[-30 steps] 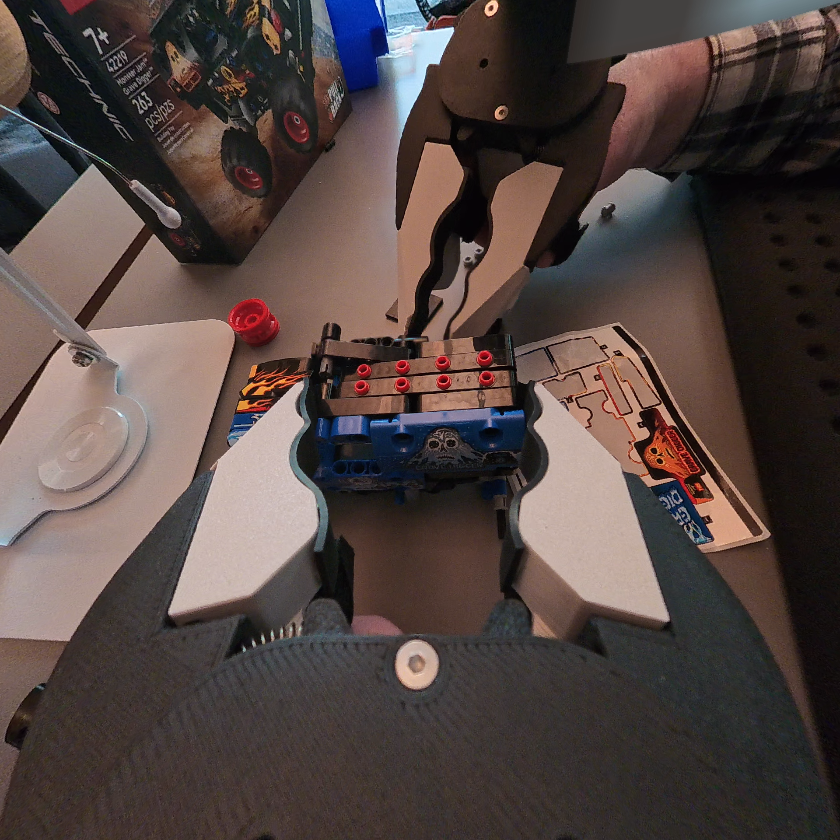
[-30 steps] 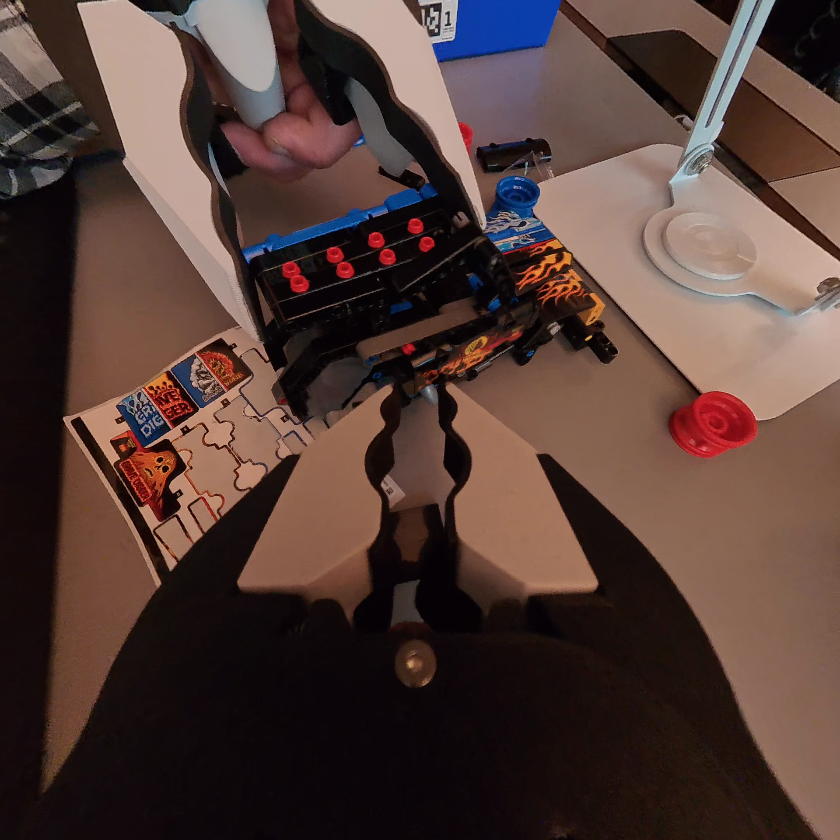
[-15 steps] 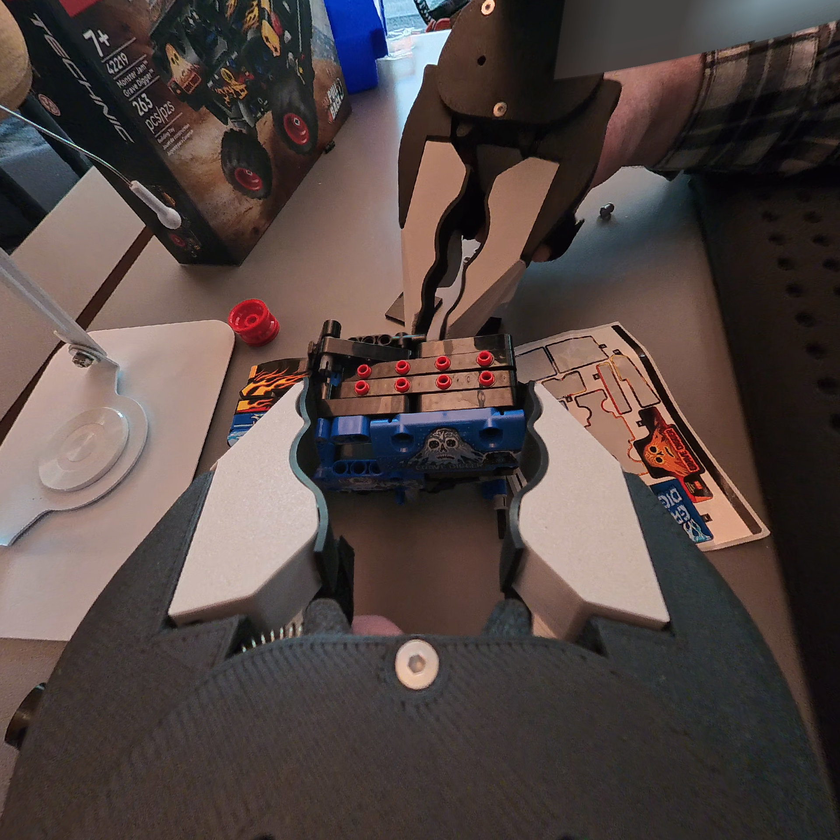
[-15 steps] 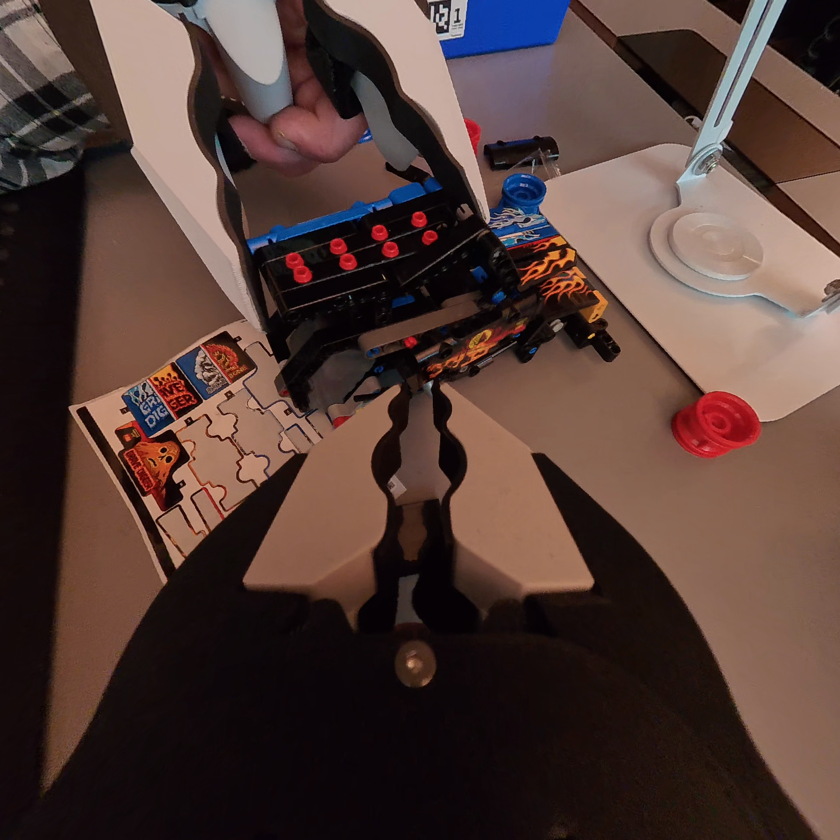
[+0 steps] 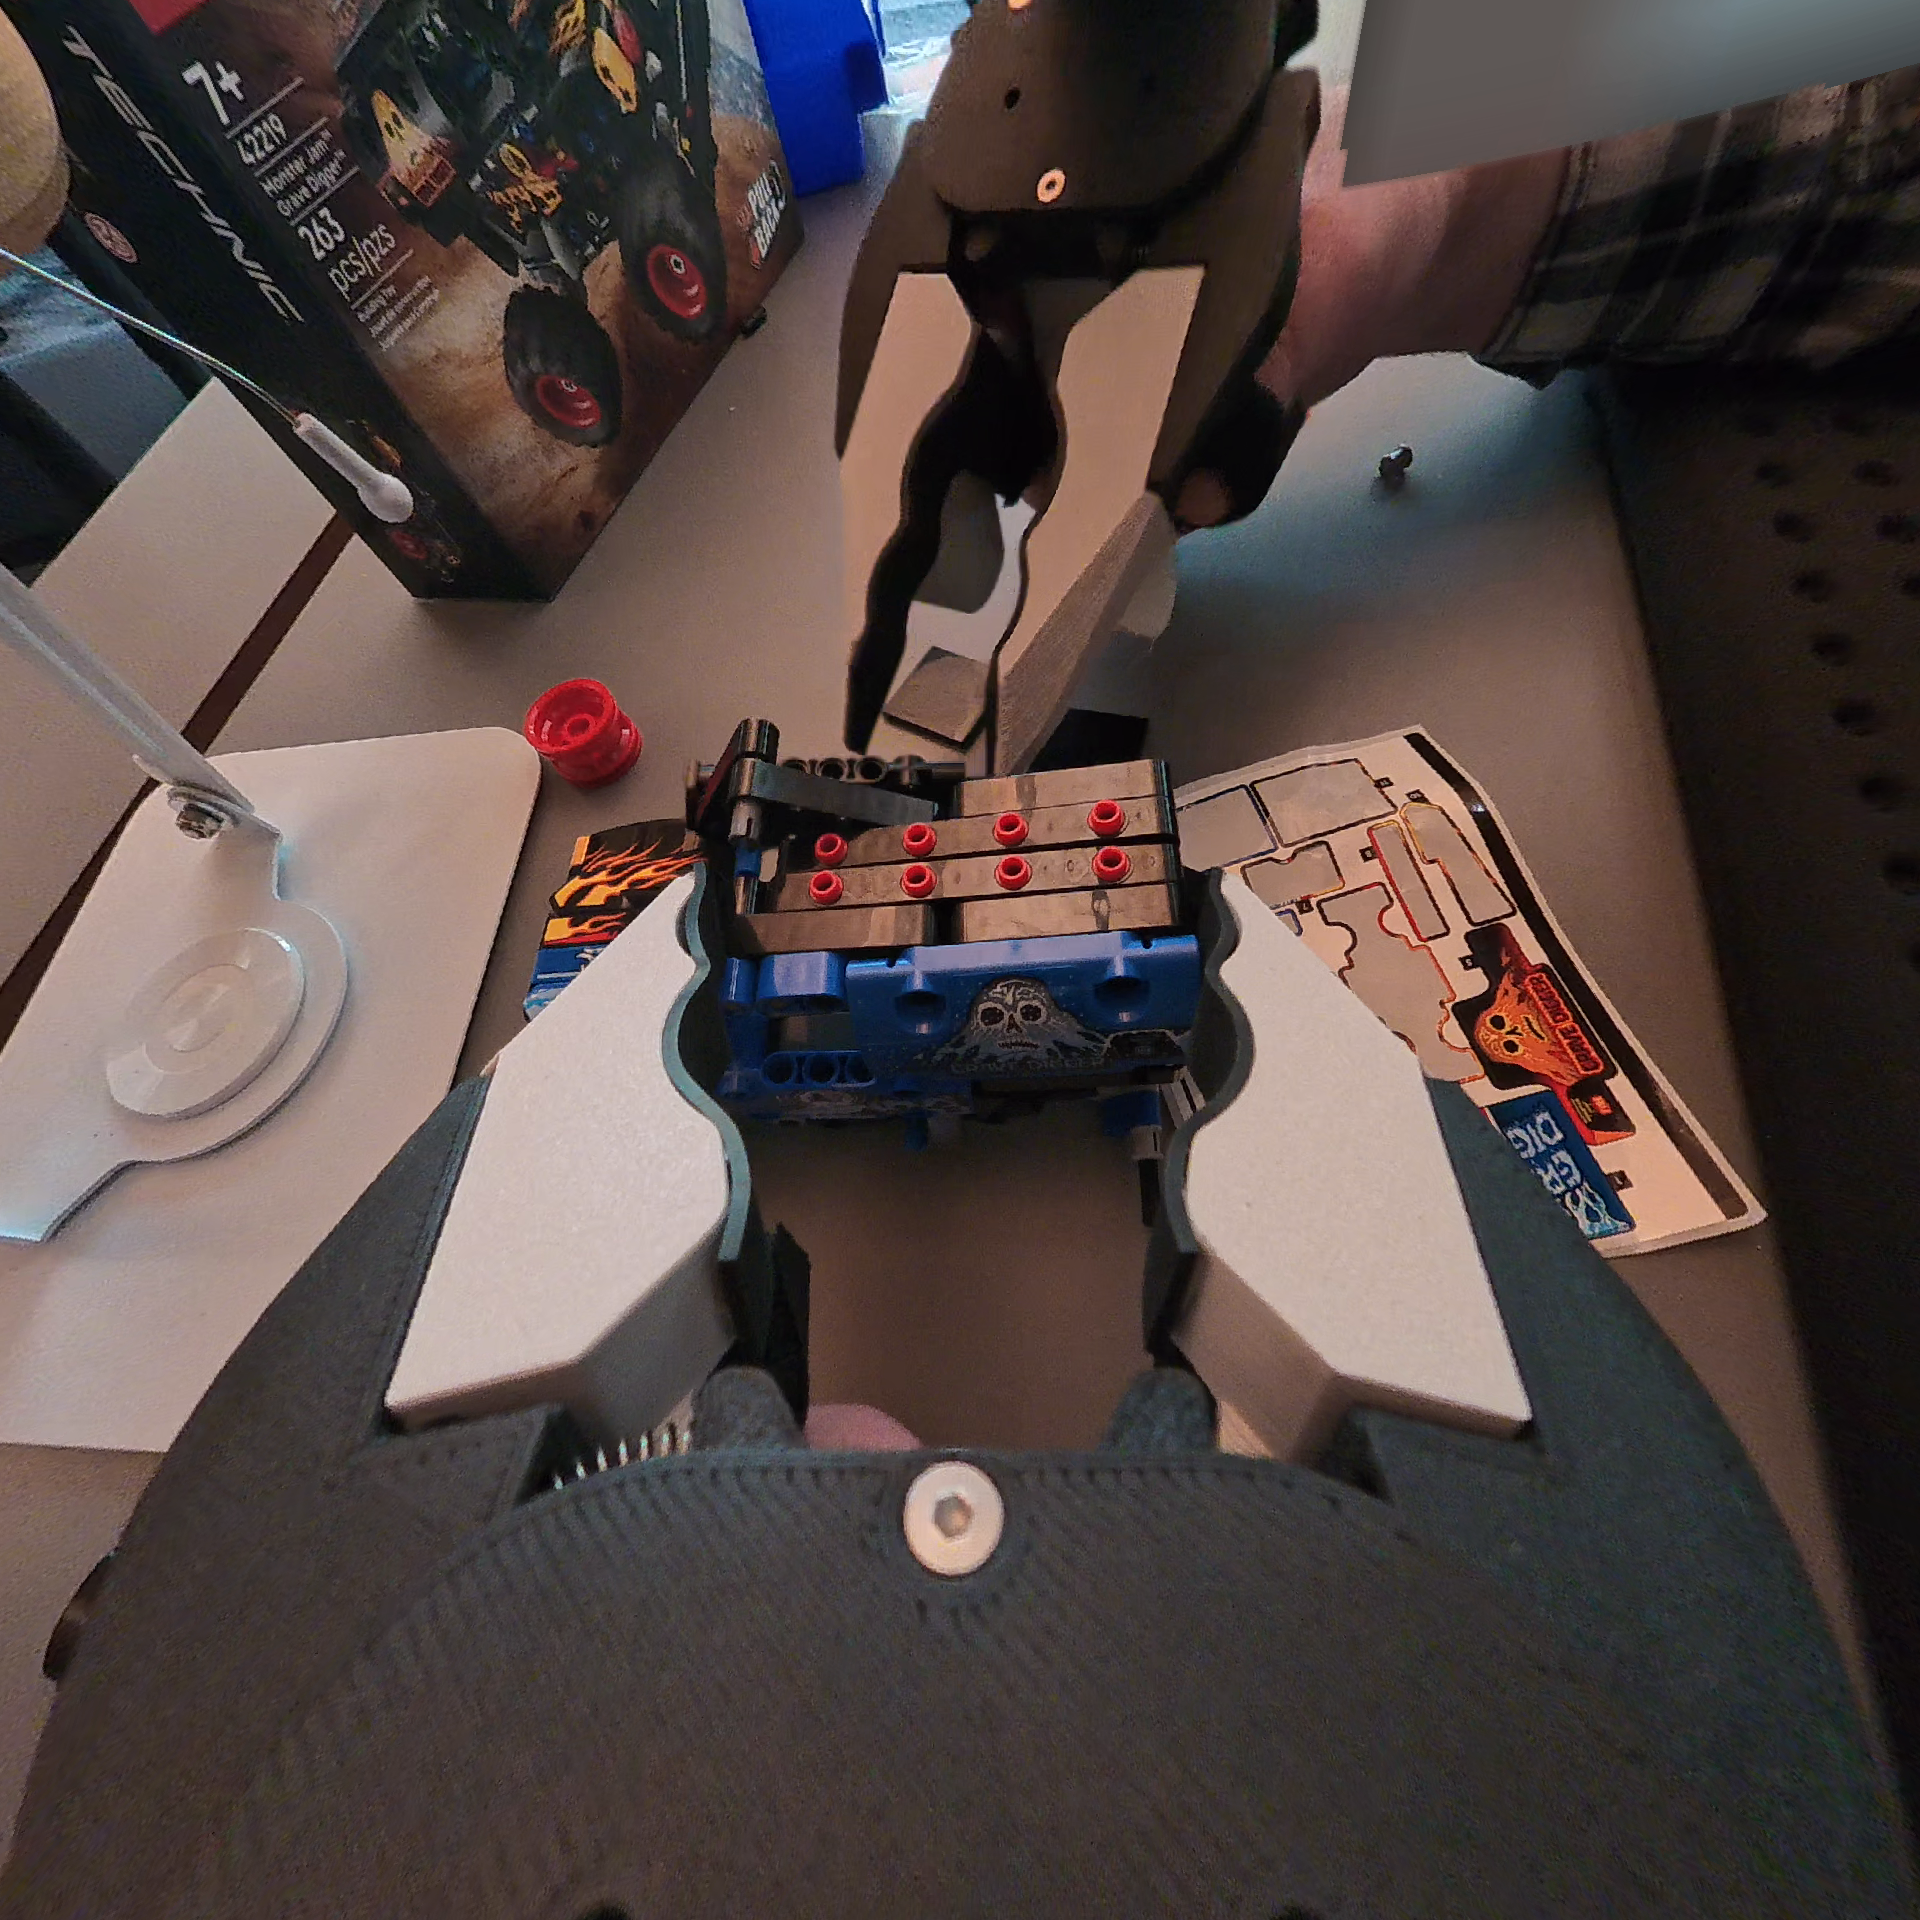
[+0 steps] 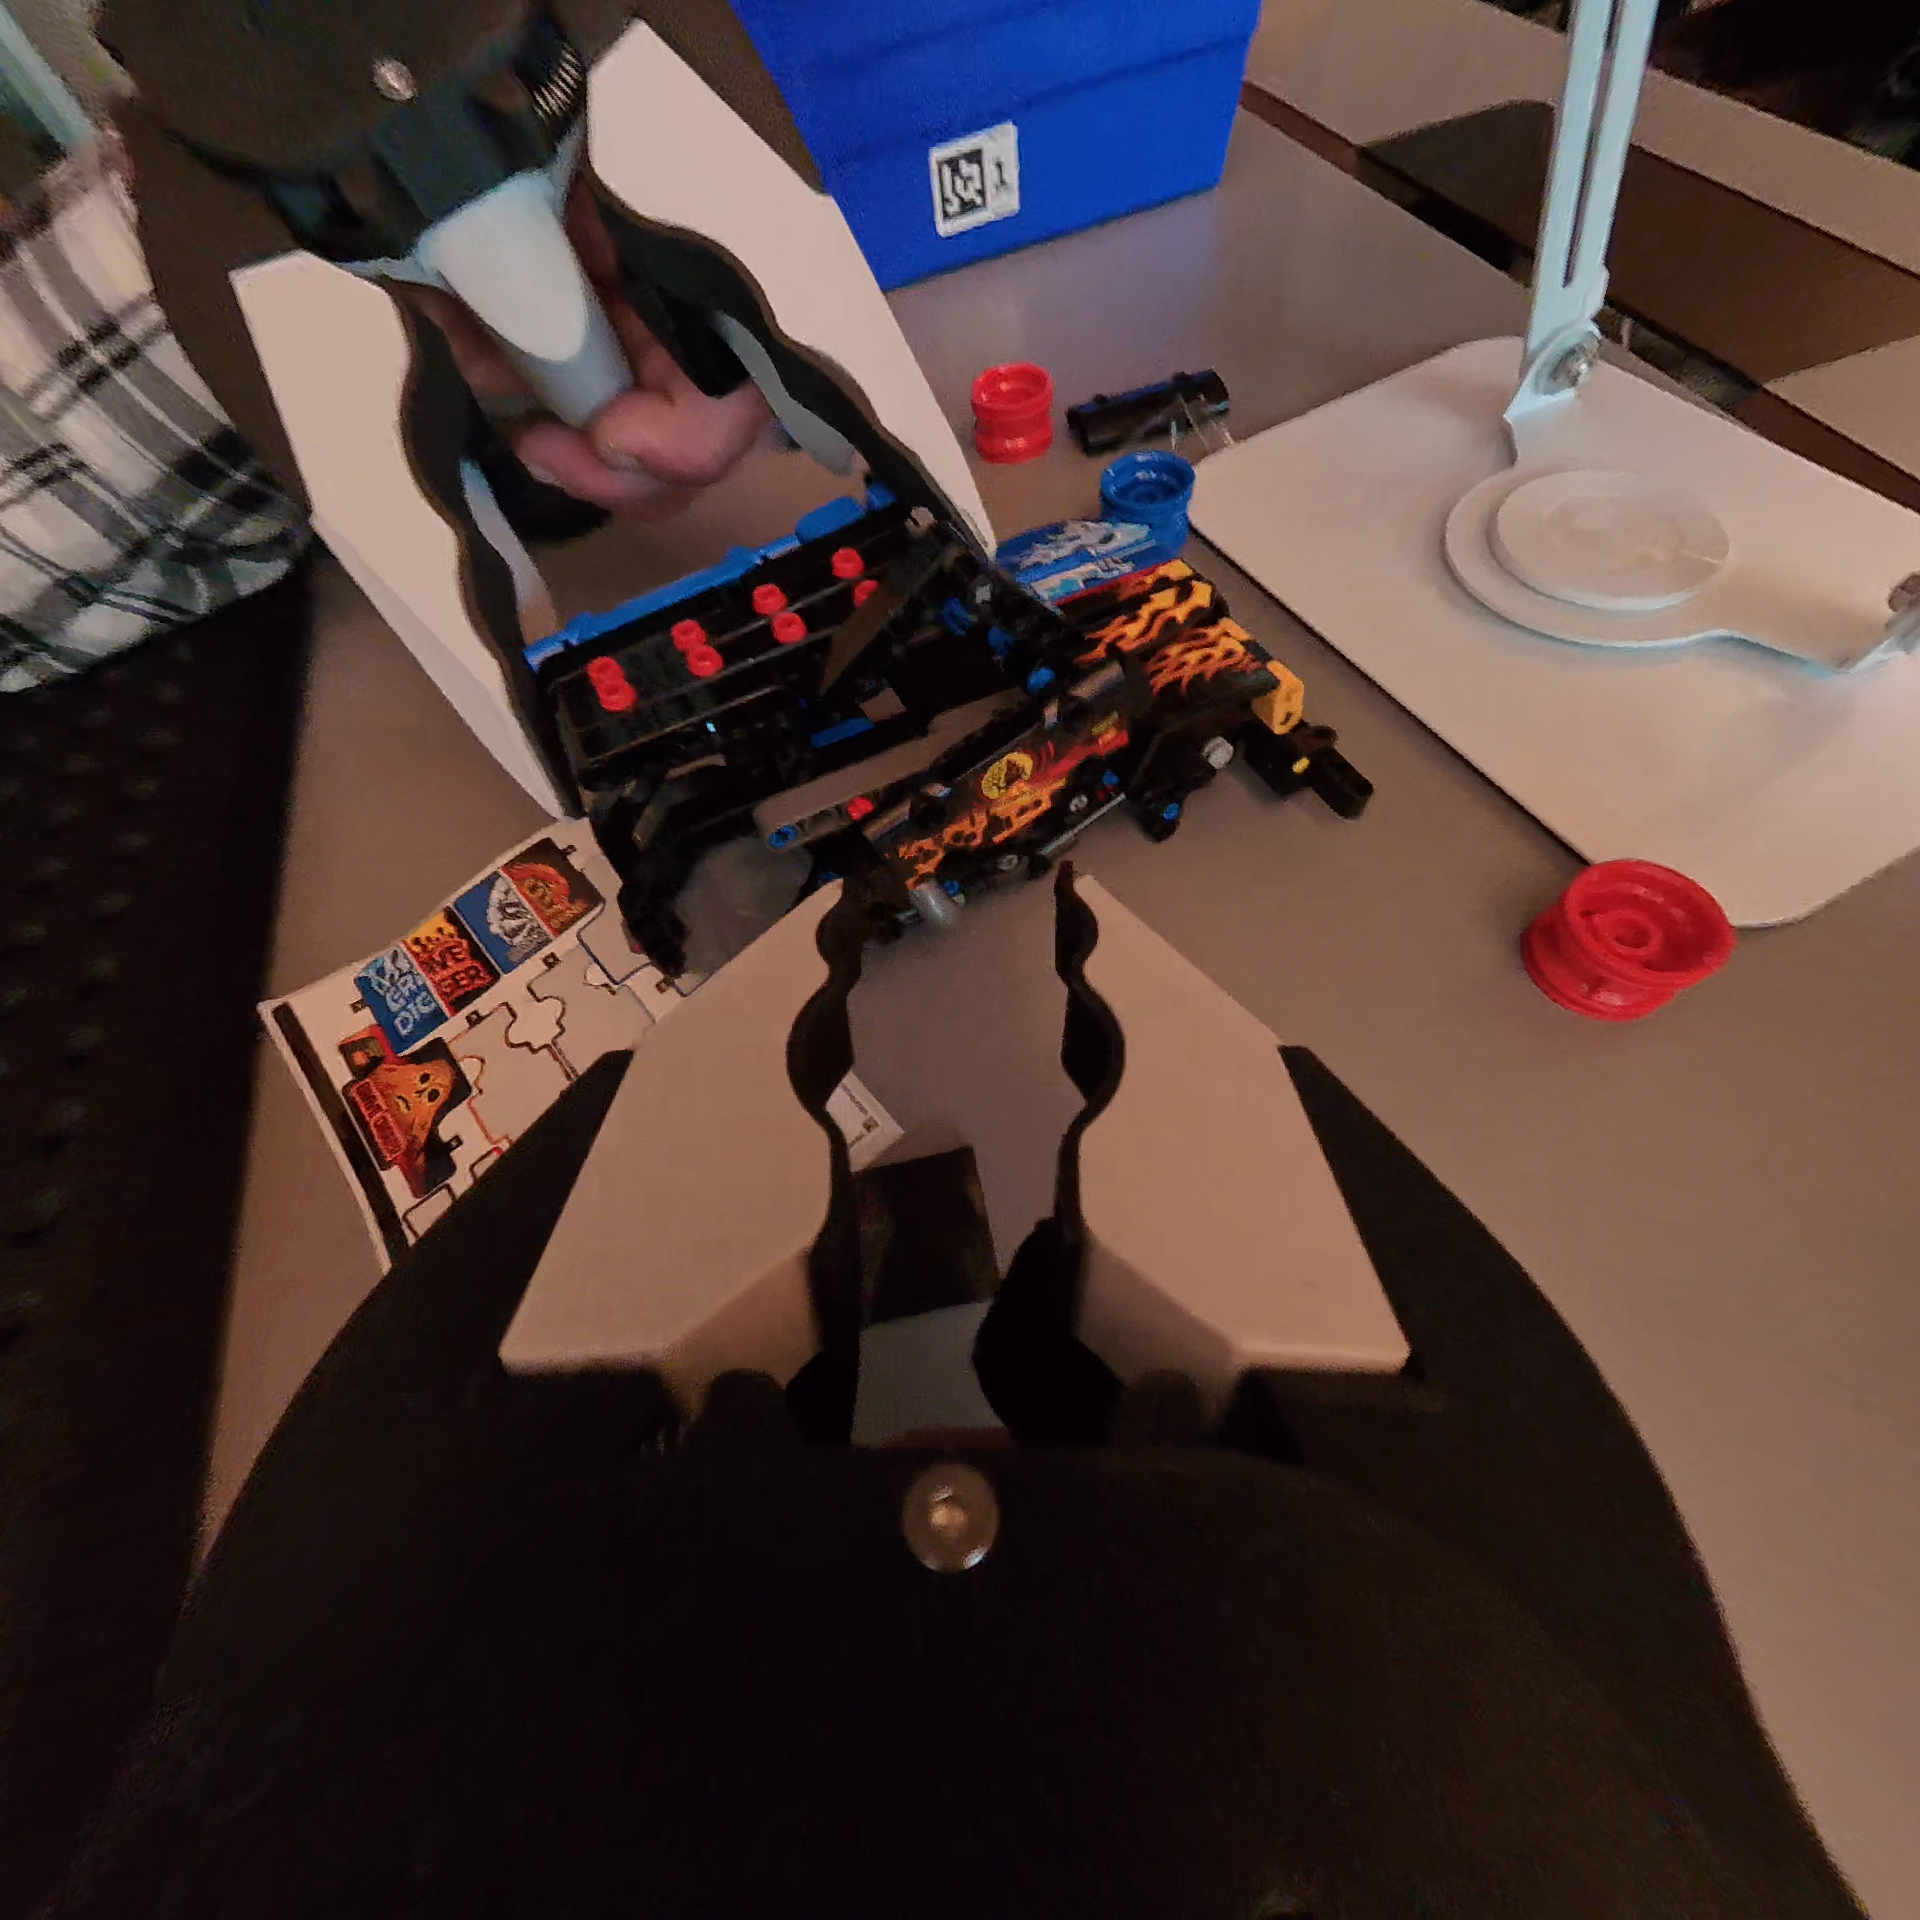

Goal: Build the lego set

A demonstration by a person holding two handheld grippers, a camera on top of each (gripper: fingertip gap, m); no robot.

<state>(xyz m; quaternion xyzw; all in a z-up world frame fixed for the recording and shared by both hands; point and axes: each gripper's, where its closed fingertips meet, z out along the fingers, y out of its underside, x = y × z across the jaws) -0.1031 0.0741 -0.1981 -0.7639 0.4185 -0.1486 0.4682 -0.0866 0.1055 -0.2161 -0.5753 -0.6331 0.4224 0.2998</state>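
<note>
Your left gripper (image 5: 956, 997) clamps the black-and-blue brick truck body with red pins and flame panels (image 5: 961, 940) by its two sides on the grey tabletop (image 5: 675, 582), while your right gripper (image 6: 951, 914) hangs just short of the model's near edge, fingers parted and empty. A printed sticker sheet (image 5: 1455, 956) lies partly under the model, the set's printed carton (image 5: 436, 260) stands beyond, and a loose red wheel hub (image 6: 1621, 935) sits near a blue bin with a square coded tag (image 6: 997, 125).
</note>
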